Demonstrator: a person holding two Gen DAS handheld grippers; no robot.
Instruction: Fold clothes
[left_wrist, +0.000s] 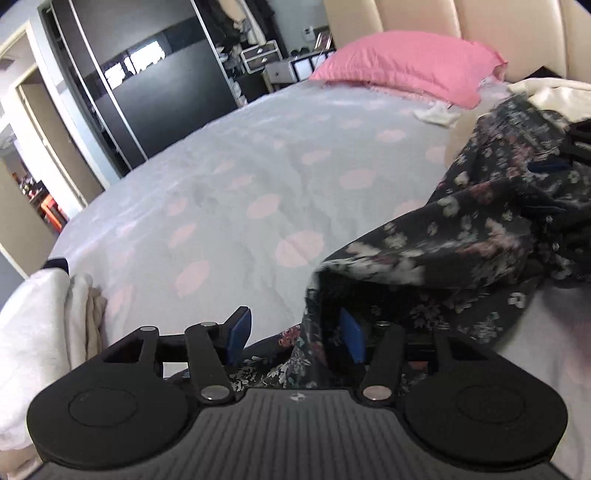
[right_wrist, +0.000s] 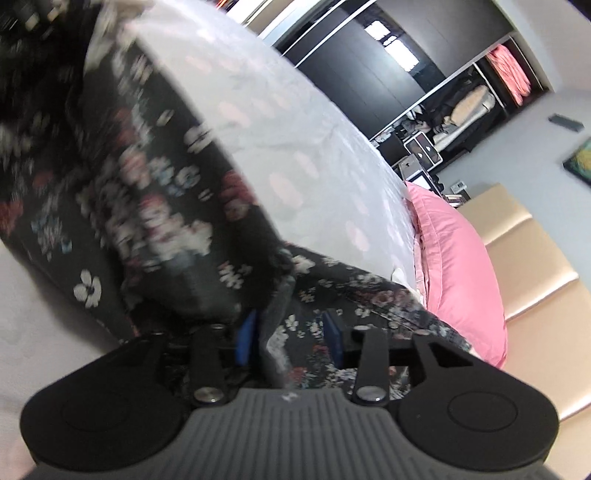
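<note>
A dark floral garment (left_wrist: 480, 229) lies crumpled on the right of the bed, one edge lifted and hanging down toward me. My left gripper (left_wrist: 295, 334) is open, its blue pads (left_wrist: 240, 330) wide apart, and that hanging edge falls between them, close to the right pad. In the right wrist view the same garment (right_wrist: 147, 192) is blurred and stretches up to the left. My right gripper (right_wrist: 289, 338) is open too, with a raised fold of the fabric (right_wrist: 279, 306) standing between its blue pads (right_wrist: 245, 334).
The bed cover (left_wrist: 221, 184) is pale grey with pink spots. A pink pillow (left_wrist: 406, 62) leans on the beige headboard (left_wrist: 517, 33). Folded white towels (left_wrist: 37, 325) sit at the bed's left edge, cream clothes (left_wrist: 546, 92) at the far right. A dark wardrobe (left_wrist: 147, 92) stands beyond.
</note>
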